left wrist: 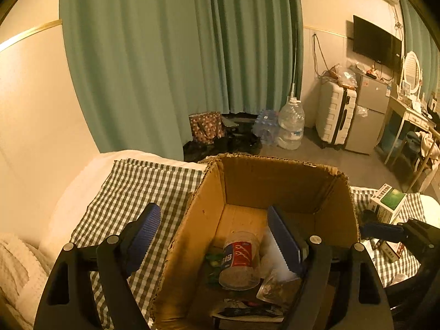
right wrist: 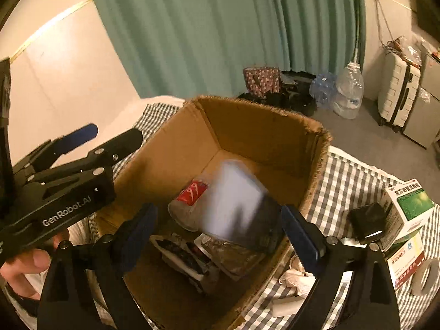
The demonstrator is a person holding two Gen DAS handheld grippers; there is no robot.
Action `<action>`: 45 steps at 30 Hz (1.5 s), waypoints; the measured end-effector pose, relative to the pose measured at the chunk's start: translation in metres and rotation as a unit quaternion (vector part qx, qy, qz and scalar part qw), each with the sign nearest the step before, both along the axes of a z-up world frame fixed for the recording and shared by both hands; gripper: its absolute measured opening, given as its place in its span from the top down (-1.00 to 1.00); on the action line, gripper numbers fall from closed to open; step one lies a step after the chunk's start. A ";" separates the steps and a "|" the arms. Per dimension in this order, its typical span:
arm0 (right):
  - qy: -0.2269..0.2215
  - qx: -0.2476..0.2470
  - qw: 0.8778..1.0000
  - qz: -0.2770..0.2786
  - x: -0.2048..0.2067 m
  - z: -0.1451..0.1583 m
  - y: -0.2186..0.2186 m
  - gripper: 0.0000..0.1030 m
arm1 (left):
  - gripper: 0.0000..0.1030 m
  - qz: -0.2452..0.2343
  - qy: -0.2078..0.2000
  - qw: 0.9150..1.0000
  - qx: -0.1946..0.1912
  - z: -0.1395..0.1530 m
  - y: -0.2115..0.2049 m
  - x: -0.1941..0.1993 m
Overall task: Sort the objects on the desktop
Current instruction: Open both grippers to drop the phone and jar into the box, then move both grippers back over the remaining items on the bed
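The cardboard box (right wrist: 247, 148) stands open on the checked cloth (right wrist: 354, 181). Inside the box lie a clear plastic jar with a red label (left wrist: 239, 258) and some packets (right wrist: 228, 255). Above the box floor a blurred white-and-dark flat thing (right wrist: 239, 206) is between the right gripper (right wrist: 218, 236) jaws, which stand wide and do not touch it. The left gripper (left wrist: 217, 236) is wide open and empty over the box's left wall. Right of the box stands a green-and-white medicine box (right wrist: 409, 206).

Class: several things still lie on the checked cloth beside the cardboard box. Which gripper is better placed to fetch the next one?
Probably the right gripper: open, nearest the medicine box, black case and tape roll. The left gripper hangs over the cardboard box's far side.
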State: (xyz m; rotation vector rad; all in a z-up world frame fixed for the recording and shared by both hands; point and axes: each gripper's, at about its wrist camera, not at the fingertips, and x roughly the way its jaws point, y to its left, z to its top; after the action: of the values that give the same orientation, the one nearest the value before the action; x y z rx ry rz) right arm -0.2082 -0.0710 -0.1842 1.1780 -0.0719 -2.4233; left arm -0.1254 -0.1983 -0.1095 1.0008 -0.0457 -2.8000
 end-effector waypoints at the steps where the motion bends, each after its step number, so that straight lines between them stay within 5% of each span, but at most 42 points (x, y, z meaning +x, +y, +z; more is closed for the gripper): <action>1: 0.004 -0.002 1.000 -0.005 0.001 0.003 0.004 -0.78 | -0.61 -0.003 0.002 1.000 0.001 0.001 0.001 0.001; 6: 0.042 -0.006 0.998 -0.045 0.014 0.017 0.028 -0.78 | -0.62 -0.026 0.019 0.999 -0.007 0.012 0.022 0.007; 16: 0.113 0.019 0.985 -0.129 0.050 0.052 0.100 -0.78 | -1.00 -0.081 0.053 0.995 -0.011 0.039 0.079 0.026; 23: 0.156 0.037 0.971 -0.175 0.084 0.076 0.157 -0.99 | -1.00 -0.109 0.072 0.991 -0.024 0.054 0.118 0.041; 30: 0.195 0.068 0.957 -0.203 0.112 0.084 0.200 -1.00 | -1.00 -0.112 0.067 0.991 -0.006 0.056 0.152 0.043; 39: 0.223 0.113 0.938 -0.240 0.131 0.075 0.249 -0.99 | -1.00 -0.142 0.046 0.989 -0.009 0.027 0.212 0.042; 45: 0.211 0.100 0.933 -0.273 0.131 0.061 0.287 -0.99 | -1.00 -0.161 0.023 0.986 -0.029 -0.011 0.252 0.031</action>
State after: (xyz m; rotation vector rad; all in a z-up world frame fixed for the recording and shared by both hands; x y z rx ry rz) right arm -0.0768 0.2160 -0.1228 0.7494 -0.0217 -3.1953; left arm -0.0946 0.0534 -0.1205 0.9932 -0.3078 -3.0872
